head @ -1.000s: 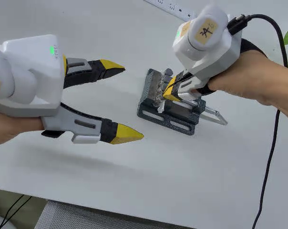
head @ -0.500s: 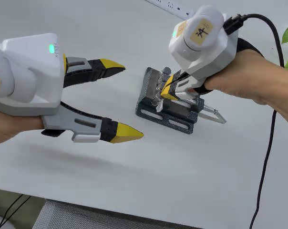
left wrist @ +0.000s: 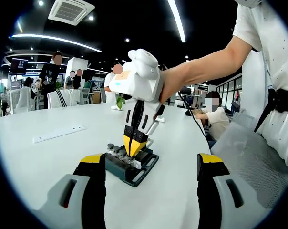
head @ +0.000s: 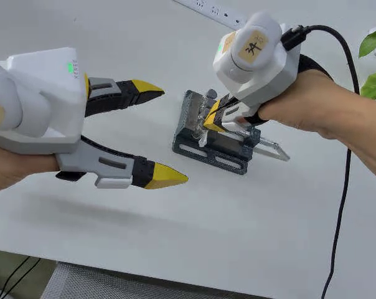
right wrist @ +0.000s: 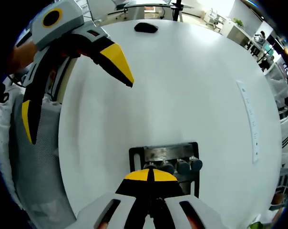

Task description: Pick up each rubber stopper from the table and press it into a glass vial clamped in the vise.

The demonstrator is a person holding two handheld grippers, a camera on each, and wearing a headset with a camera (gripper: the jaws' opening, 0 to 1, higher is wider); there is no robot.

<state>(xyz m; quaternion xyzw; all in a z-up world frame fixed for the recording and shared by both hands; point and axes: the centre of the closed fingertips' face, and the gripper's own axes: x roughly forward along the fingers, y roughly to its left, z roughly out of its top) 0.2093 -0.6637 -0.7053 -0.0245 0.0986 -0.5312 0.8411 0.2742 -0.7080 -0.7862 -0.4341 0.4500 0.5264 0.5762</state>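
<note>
- Over the vise (head: 214,153), right gripper (head: 211,122) is pinched shut, tips at the vials (right wrist: 177,167).
- Off to the side, left gripper (head: 174,135) is held wide open, nothing gripped.

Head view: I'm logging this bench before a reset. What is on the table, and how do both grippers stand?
table: one, white, under everything
vise: one, dark grey, mid-table
stoppers: at least three, grey-blue, row in the vise
power strip: one, white, far table edge
cable: one, black, right side
plant: green leaves, far right
left gripper: fingers open, left of the vise
right gripper: fingers shut, over the vise
</note>
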